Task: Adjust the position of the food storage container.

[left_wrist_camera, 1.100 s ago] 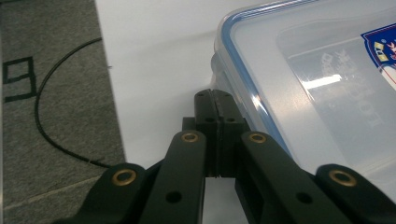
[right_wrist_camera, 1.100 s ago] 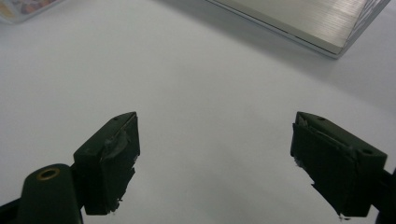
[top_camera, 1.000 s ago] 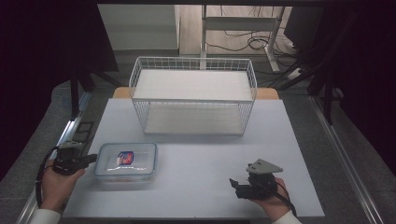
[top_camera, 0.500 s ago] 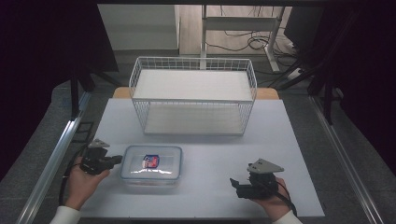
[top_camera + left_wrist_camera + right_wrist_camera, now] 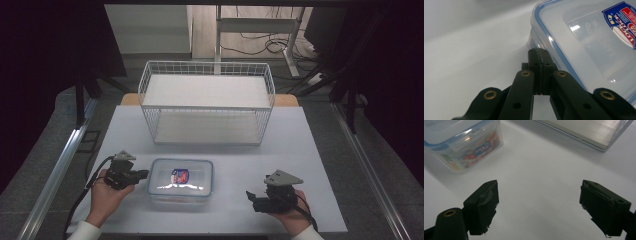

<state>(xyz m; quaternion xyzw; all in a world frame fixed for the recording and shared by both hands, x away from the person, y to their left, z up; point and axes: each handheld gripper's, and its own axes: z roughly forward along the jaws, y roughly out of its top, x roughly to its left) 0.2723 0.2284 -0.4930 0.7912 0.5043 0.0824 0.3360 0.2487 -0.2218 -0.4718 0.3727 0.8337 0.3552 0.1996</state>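
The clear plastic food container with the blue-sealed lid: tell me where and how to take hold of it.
Grip the clear plastic food container across its short width, low on the side walls, coming from above with wide jaws. It lies flat, lid on, so the walls offer parallel faces. The open right gripper suits this; the left gripper is shut against its end.

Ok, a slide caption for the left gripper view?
Shut left claw pressed against the side of a clear lidded container on the white table.

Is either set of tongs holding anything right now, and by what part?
Nothing is held. The left tongs are shut empty against the container; the right tongs are open.
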